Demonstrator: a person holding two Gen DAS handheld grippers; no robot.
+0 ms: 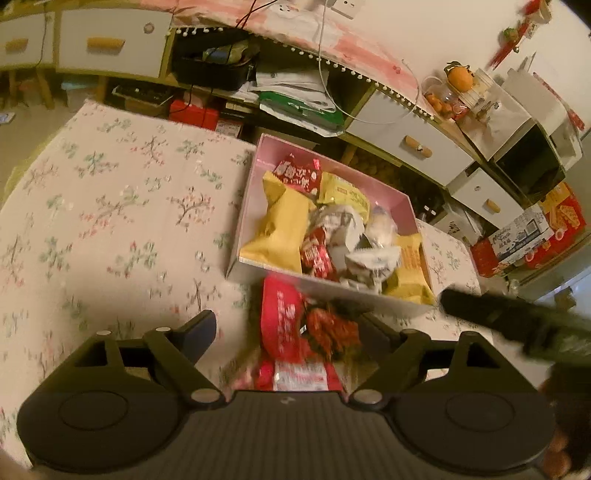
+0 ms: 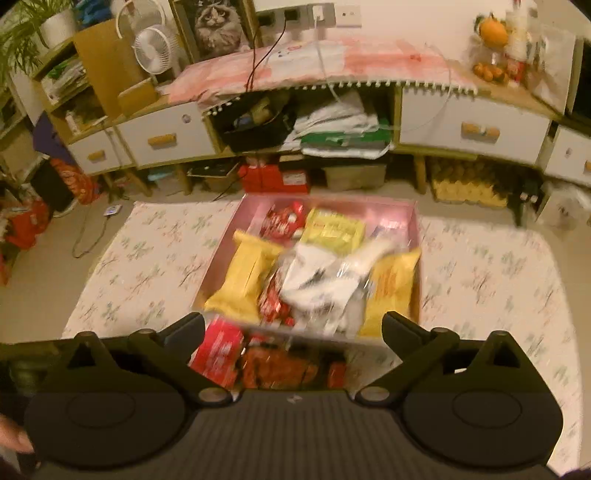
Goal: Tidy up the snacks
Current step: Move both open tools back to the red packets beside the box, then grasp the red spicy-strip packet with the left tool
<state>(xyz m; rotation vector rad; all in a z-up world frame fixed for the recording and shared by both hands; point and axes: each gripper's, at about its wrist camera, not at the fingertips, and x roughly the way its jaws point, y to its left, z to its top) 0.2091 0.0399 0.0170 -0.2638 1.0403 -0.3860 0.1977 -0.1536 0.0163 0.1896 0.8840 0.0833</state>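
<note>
Lying on the floral worktop (image 1: pixel 110 206), a red snack packet (image 1: pixel 295 332) is seen just near of the pink box (image 1: pixel 399 199), between the released left tongs (image 1: pixel 291 328); the right tongs (image 2: pixel 295 328) are spread too.

A cluttered room behind a floral-covered desk (image 2: pixel 147 258)

A long low cabinet with white drawers (image 2: pixel 472 127) carries a pink cloth (image 2: pixel 332 62), a white fan (image 2: pixel 153 48) and oranges (image 1: pixel 460 75); a framed cat picture (image 2: pixel 216 26) leans behind, papers (image 2: pixel 340 122) fill its open shelf.
</note>
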